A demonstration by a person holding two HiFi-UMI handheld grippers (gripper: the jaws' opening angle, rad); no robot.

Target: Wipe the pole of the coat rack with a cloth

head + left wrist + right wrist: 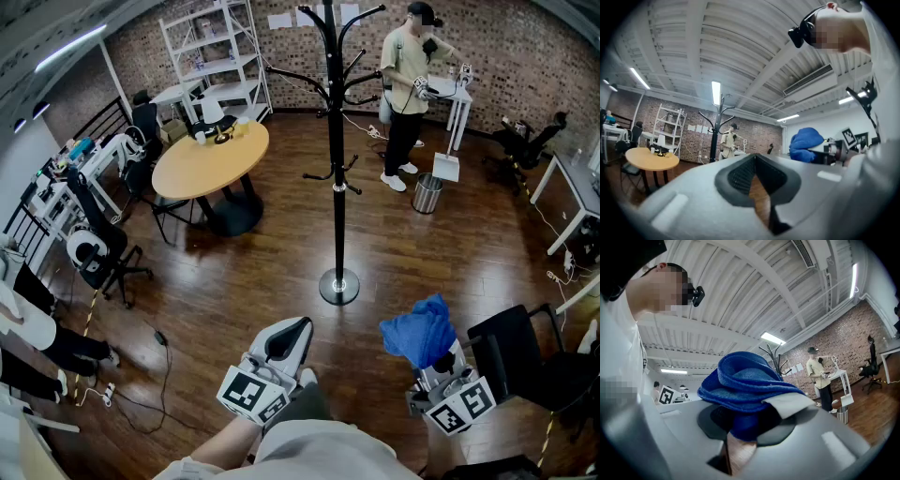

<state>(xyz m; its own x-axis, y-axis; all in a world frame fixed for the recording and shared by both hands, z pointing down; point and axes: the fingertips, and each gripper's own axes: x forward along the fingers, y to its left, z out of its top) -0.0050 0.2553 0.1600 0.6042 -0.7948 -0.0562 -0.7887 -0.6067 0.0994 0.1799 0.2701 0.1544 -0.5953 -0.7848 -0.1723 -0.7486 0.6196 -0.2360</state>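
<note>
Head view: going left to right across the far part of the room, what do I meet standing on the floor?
Round wooden table → coat rack → metal bin → black office chair

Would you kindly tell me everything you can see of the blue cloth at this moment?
The bright blue cloth looks like soft, fuzzy microfibre. It is bunched into loose, rounded folds rather than spread flat. Its lower part is pinched between the jaws of the right gripper, and the rest bulges out above them. In the head view it is held off to the right of the black coat rack, clear of its pole. Only the gripper touches it.
</note>
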